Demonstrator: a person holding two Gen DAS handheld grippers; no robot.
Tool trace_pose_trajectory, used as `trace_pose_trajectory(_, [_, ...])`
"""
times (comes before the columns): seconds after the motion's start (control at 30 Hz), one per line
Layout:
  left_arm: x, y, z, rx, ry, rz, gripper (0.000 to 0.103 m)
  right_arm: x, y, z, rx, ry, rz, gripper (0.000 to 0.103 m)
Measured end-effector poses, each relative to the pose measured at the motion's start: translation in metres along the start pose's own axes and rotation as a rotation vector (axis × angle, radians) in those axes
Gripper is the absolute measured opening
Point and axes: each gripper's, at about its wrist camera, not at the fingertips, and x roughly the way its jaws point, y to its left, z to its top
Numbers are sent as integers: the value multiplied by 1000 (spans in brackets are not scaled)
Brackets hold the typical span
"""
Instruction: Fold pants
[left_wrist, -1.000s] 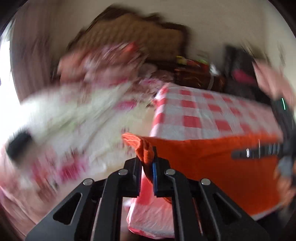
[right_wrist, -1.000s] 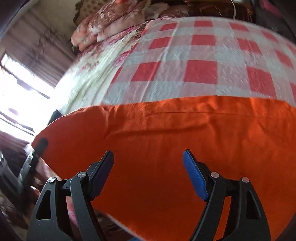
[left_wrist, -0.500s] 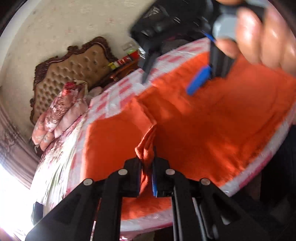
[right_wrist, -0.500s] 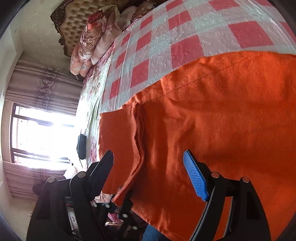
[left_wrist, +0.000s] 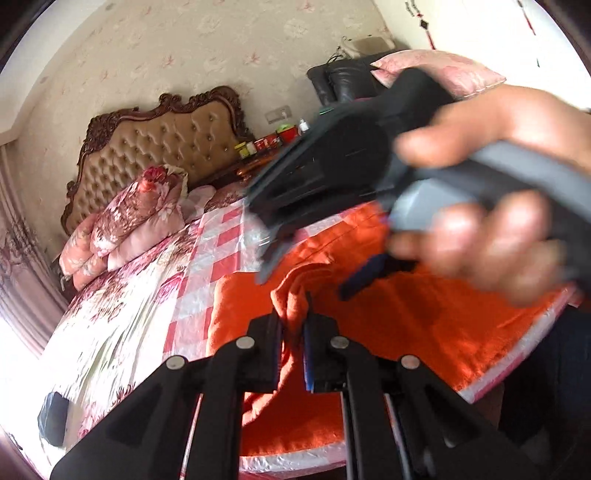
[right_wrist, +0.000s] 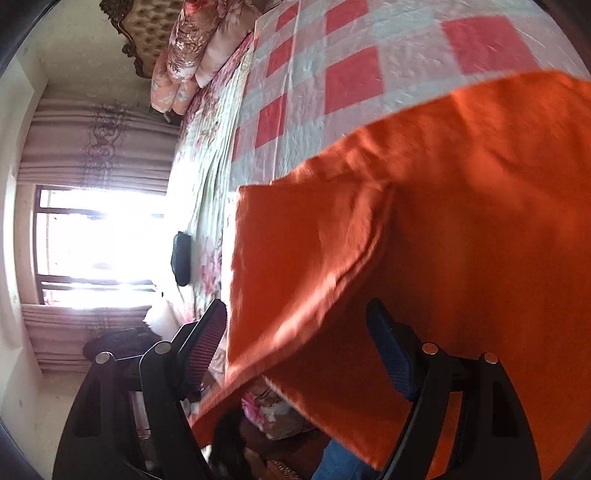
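The orange pants (left_wrist: 406, 314) lie on a red-and-white checked cloth (left_wrist: 221, 258) at the foot of the bed. My left gripper (left_wrist: 293, 328) is shut on a bunched corner of the pants and holds it lifted over the rest of the fabric. My right gripper (right_wrist: 299, 328) is open and empty, hovering just above the pants (right_wrist: 461, 221), where a lifted flap (right_wrist: 295, 258) hangs over the flat layer. In the left wrist view the right gripper (left_wrist: 314, 266) and the hand holding it pass close in front, blurred.
The bed has a floral sheet (left_wrist: 110, 325), folded quilts and pillows (left_wrist: 129, 218) and a tufted headboard (left_wrist: 159, 147). A small black object (right_wrist: 181, 258) lies on the sheet. A nightstand with bottles (left_wrist: 269, 144) stands behind. A bright window (right_wrist: 96, 243) is beyond the bed.
My left gripper has carried the gripped corner up and over the pants, making a fold. My right gripper has stayed open and moved left over the fabric, in front of the left camera.
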Motion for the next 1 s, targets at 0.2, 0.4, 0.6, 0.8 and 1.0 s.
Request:
trace_pose_trajectory(0.2, [3, -42, -7, 122, -8, 20, 9, -11, 13, 9, -128, -141, -160, 8])
trace_pose_trajectory(0.4, [6, -97, -2, 206, -52, -49, 9, -48, -9, -12, -197, -238, -328, 8])
trace_pose_trajectory(0.6, [13, -127, -2, 261, -54, -72, 9, -60, -47, -15, -139, -243, -326, 8])
trace_pose_trajectory(0.8, [24, -140, -10, 304, -22, -67, 9, -56, -50, -14, -175, -223, -320, 8])
trace_pose_trajectory(1.0, [23, -145, -13, 326, -28, -47, 9, -63, -57, -8, -142, -227, -273, 12])
